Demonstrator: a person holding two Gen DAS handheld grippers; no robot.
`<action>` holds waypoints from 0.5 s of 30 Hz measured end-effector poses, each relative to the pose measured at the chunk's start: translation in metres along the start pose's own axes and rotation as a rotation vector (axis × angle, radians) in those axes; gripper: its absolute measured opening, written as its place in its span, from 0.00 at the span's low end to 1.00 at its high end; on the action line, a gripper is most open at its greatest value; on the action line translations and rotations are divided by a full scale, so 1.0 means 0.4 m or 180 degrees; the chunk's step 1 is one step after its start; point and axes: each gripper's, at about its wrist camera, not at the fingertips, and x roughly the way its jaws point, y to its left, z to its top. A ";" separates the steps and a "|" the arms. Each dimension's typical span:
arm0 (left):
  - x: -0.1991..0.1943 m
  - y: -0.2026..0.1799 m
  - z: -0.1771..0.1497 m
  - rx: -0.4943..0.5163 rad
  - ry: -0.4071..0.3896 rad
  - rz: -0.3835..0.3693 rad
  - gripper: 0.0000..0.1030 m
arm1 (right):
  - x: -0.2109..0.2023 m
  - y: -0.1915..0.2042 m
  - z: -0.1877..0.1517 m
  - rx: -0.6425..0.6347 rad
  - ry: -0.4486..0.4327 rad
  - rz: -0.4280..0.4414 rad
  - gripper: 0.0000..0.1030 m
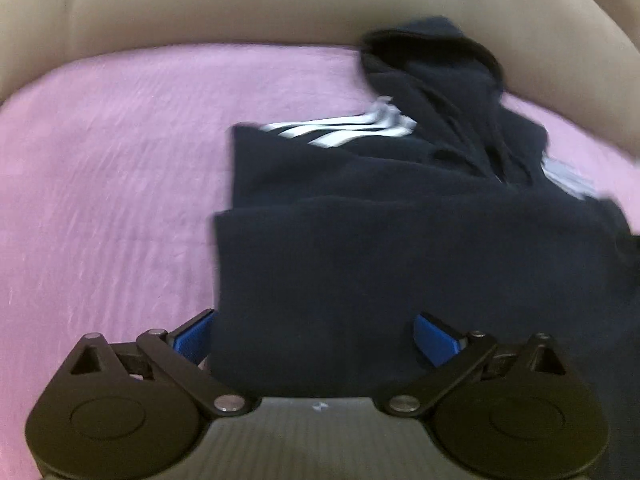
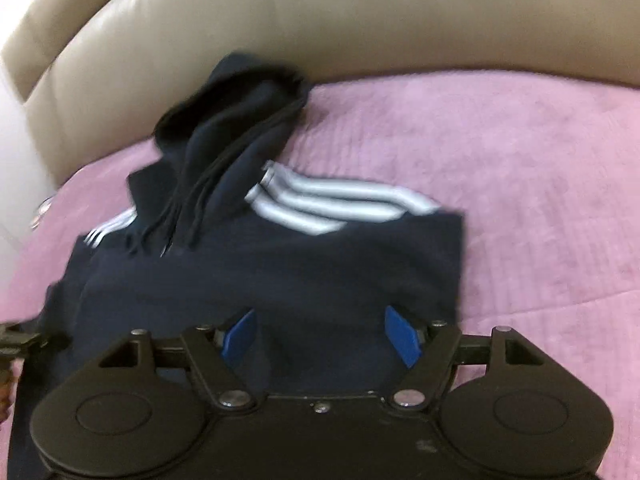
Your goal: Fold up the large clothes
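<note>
Black linkages, blue fingers [image 1: 432, 338].

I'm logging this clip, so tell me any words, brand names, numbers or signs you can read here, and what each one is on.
None: no readable text in either view.
Hoodie: only white stripes, no letters or logo showing.
Left tongs: a small pale mark on the body, too blurred to read.
Right tongs: no lettering visible.
Pink cover and beige couch: plain.

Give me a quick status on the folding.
Left gripper open, right gripper open, both over the near edge. Navy hoodie partly folded on pink bedspread. Nothing in the way.
</note>
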 end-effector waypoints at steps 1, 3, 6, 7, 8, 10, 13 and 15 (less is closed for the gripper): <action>-0.011 0.009 0.005 -0.0025 0.0016 0.0086 1.00 | -0.021 -0.005 0.003 -0.0047 -0.0094 -0.0233 0.83; -0.054 0.016 0.014 -0.0019 -0.0098 0.0189 1.00 | -0.059 0.022 -0.004 -0.0264 -0.0167 -0.0412 0.84; -0.140 0.009 0.024 0.0124 -0.0434 -0.0068 1.00 | -0.112 0.059 -0.041 -0.0594 -0.0086 -0.0253 0.87; -0.165 -0.003 0.027 0.0177 -0.0541 -0.0170 1.00 | -0.125 0.068 -0.064 -0.0655 -0.0053 -0.0188 0.90; -0.177 -0.017 0.030 0.0211 -0.0594 -0.0248 1.00 | -0.131 0.074 -0.084 -0.0679 -0.0001 -0.0133 0.90; -0.178 -0.050 0.032 0.0266 -0.0586 -0.0439 1.00 | -0.125 0.069 -0.127 -0.0719 0.0281 -0.0081 0.91; -0.137 -0.100 0.001 0.0398 -0.0431 -0.0684 1.00 | -0.053 0.046 -0.210 -0.0850 0.0569 -0.0238 1.00; -0.067 -0.127 -0.028 0.0414 -0.0125 -0.0548 1.00 | -0.065 0.048 -0.234 -0.0947 0.0416 -0.0221 1.00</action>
